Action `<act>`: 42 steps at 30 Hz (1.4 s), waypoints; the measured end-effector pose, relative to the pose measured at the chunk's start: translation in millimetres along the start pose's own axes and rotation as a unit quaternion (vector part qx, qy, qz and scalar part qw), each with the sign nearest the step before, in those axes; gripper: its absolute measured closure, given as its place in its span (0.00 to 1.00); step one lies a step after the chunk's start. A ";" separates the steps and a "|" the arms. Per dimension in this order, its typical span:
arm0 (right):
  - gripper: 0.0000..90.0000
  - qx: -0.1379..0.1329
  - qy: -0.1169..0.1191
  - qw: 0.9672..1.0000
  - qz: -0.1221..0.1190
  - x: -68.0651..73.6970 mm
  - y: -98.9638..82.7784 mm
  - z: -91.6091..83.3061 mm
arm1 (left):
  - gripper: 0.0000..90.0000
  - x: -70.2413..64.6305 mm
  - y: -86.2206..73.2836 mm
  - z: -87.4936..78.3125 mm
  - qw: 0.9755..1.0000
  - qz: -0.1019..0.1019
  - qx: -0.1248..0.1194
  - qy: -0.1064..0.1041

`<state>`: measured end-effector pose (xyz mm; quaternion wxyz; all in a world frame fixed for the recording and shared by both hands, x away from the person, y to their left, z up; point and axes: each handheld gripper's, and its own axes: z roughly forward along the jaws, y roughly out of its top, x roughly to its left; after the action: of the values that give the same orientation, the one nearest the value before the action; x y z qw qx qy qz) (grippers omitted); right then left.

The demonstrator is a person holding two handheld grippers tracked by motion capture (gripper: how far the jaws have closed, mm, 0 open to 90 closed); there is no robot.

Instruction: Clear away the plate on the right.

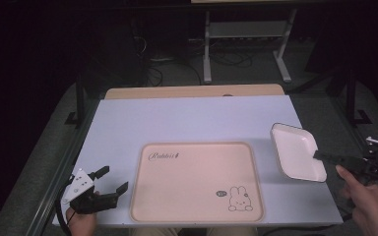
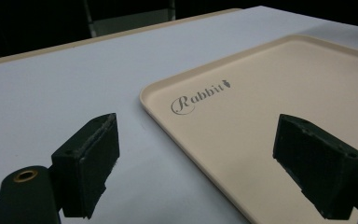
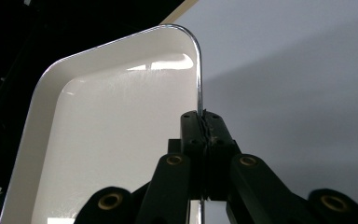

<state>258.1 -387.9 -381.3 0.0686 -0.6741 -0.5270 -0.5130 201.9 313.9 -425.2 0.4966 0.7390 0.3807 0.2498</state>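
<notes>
From the high view, the right tool (image 1: 321, 156) pinches the near rim of a white dish (image 1: 297, 152) at the right side of the table (image 1: 192, 118), just beside a beige tray (image 1: 197, 181) with a rabbit drawing. The left tool (image 1: 113, 181) sits at the table's near left corner, its jaws spread.

In the left gripper view, the left tool (image 2: 196, 163) stands wide apart over the tray's (image 2: 261, 126) left edge, holding nothing.

In the right gripper view, the right tool (image 3: 204, 122) is pressed together on the dish's (image 3: 112, 135) thin rim.

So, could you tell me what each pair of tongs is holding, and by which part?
The right tongs pinch the white tray by its rim; the left tongs hold nothing.
</notes>
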 end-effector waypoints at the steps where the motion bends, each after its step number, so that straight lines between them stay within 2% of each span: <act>1: 0.98 0.002 0.000 1.000 0.000 2.8 0.0 -1.6 | 0.16 0.4 0.0 -0.8 1.000 0.001 0.000 0.001; 10: 0.98 0.002 0.020 0.999 -0.027 40.9 0.1 -10.7 | 0.16 1.0 0.4 -2.8 1.000 -0.001 -0.006 0.002; 16: 0.98 0.014 0.034 0.998 -0.046 66.7 -1.1 -3.6 | 0.16 1.1 0.6 -3.5 1.000 -0.002 -0.009 0.002; 24: 0.98 0.018 0.052 0.997 -0.062 93.0 -6.0 15.6 | 0.16 2.0 0.4 -4.4 1.000 -0.003 -0.010 0.004; 31: 0.98 0.026 0.059 0.996 -0.068 111.4 -13.5 41.7 | 0.15 3.1 -0.3 -4.1 1.000 -0.005 -0.010 0.006; 38: 0.98 0.029 0.067 0.995 -0.063 120.5 -23.0 65.5 | 0.15 4.1 -0.3 -4.8 1.000 -0.005 -0.012 0.006; 42: 0.98 0.018 0.071 0.996 -0.061 123.0 -28.8 75.3 | 0.15 4.5 -0.5 -5.3 1.000 -0.007 -0.013 0.007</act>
<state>272.2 -248.9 -335.1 0.0862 -0.6017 -0.5696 -0.5532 200.4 320.5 -423.6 0.5053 0.7281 0.3860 0.2560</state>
